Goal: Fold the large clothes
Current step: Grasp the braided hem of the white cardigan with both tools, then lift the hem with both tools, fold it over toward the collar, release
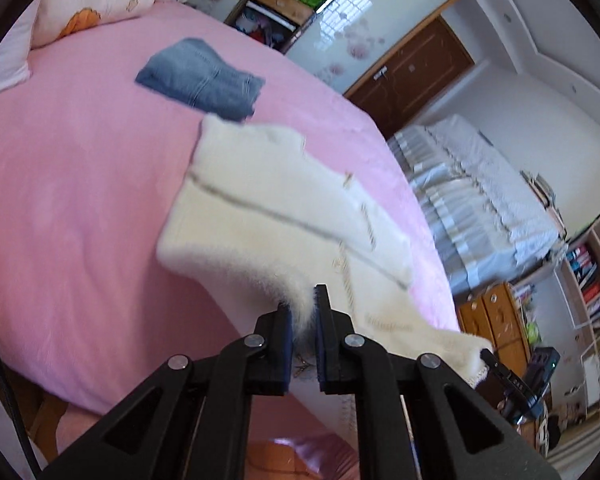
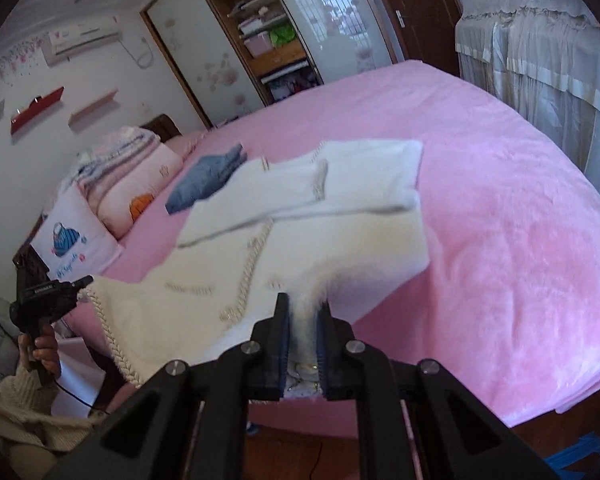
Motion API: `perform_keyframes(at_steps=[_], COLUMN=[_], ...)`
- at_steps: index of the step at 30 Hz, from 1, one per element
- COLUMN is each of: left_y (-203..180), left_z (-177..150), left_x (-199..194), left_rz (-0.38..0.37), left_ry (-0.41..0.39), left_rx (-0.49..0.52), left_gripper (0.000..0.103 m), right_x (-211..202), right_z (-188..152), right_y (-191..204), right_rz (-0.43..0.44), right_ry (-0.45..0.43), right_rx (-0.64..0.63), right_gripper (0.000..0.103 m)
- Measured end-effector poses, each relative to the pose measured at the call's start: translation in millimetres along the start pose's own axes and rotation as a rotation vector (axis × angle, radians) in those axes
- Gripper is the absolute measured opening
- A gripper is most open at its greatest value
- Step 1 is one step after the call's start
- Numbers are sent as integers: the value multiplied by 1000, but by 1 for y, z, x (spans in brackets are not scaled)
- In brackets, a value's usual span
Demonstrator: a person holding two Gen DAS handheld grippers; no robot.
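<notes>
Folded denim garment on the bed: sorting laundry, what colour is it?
Blue folded denim garment, clearest in left wrist view.

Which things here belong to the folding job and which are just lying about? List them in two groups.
Part of the job:
- white fuzzy cardigan, hem lifted off the bed
- left gripper, shut on the cardigan
- right gripper, shut on the cardigan
- pink bed, the work surface

Lying about:
- folded jeans
- pillows
- open wardrobe

right gripper (image 2: 303, 312) clamped on blurred, perhaps lifted white sweater (image 2: 260, 240) over pink bed (image 2: 500, 220)
</notes>
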State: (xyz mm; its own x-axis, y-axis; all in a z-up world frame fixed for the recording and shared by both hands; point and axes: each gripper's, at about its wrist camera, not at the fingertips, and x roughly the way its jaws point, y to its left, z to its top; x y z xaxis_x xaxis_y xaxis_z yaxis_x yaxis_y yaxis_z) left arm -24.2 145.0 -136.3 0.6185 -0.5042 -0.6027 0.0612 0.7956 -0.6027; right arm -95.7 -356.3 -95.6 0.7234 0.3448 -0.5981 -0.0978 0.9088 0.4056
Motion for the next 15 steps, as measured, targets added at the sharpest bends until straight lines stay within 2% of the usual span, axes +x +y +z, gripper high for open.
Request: perform_keyframes(at_steps=[5, 10, 15], left_y=[-28, -23, -19], left_z=[52, 106, 143], left_x=[18, 35, 61], left_rz=[58, 106, 150], left_ry=[-57, -77, -86], left_rx=[16, -3, -16], left_gripper=[7, 7, 7], right_x=[11, 39, 69], right_z=[60, 107, 143], right_y=[4, -4, -24], right_rz=[29, 0, -47], right_ry=[-87, -119, -142], right_rx=[13, 45, 91], right_gripper=[11, 11, 10])
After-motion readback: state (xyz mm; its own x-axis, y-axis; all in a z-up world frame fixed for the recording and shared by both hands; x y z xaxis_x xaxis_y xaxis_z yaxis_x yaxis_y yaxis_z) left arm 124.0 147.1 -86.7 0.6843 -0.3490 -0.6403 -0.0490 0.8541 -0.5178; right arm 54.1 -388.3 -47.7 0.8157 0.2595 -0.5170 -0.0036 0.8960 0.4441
